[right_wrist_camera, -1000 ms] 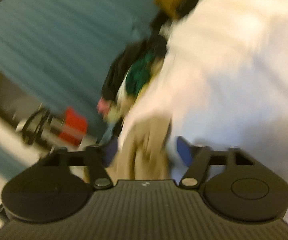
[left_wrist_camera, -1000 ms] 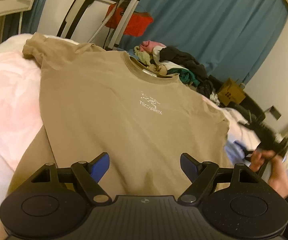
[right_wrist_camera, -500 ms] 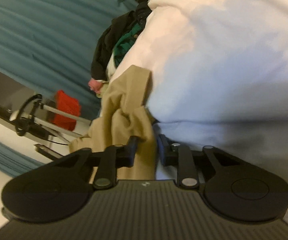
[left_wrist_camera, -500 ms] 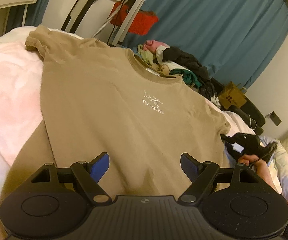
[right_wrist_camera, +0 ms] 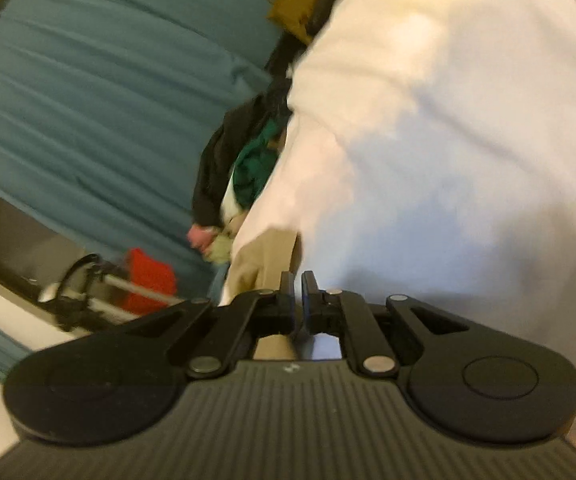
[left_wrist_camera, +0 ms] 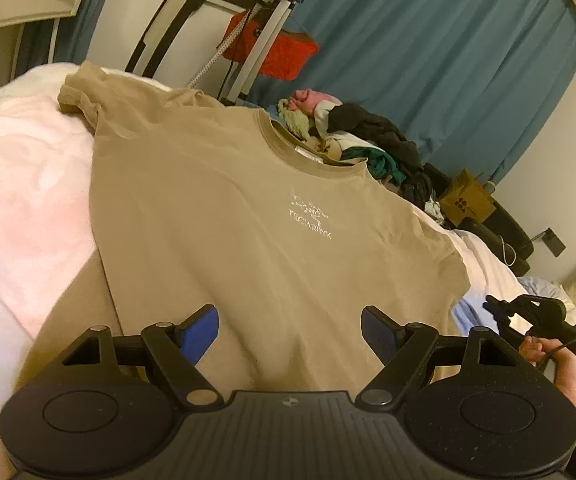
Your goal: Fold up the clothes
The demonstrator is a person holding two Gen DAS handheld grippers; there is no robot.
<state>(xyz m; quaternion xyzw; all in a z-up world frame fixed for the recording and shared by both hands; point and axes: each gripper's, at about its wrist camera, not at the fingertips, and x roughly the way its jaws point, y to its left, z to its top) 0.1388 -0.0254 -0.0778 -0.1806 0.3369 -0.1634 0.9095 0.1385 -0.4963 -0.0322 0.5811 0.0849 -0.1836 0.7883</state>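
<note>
We see our left gripper (left_wrist_camera: 290,330) tilted down over the hem end of a tan short-sleeved T-shirt (left_wrist_camera: 224,216) with a small white chest print, its blue-padded fingers (left_wrist_camera: 200,330) spread wide with nothing between them. The shirt lies flat, front up, on a bed covered by a pale pink-white duvet (left_wrist_camera: 20,184), collar toward the far edge. At the bed's right edge a hand (left_wrist_camera: 544,354) grips our right gripper (left_wrist_camera: 492,304), near the shirt's right sleeve. In its own blurred view, the right gripper (right_wrist_camera: 298,282) has just closed, its black fingers (right_wrist_camera: 287,284) pressed nearly together on a fold of the tan fabric (right_wrist_camera: 266,258) at the duvet's edge (right_wrist_camera: 428,152).

Bare duvet lies open to the left of the shirt. Beyond the far edge sits a heap of mixed clothes (left_wrist_camera: 368,136), with a teal curtain (left_wrist_camera: 428,52) behind.
</note>
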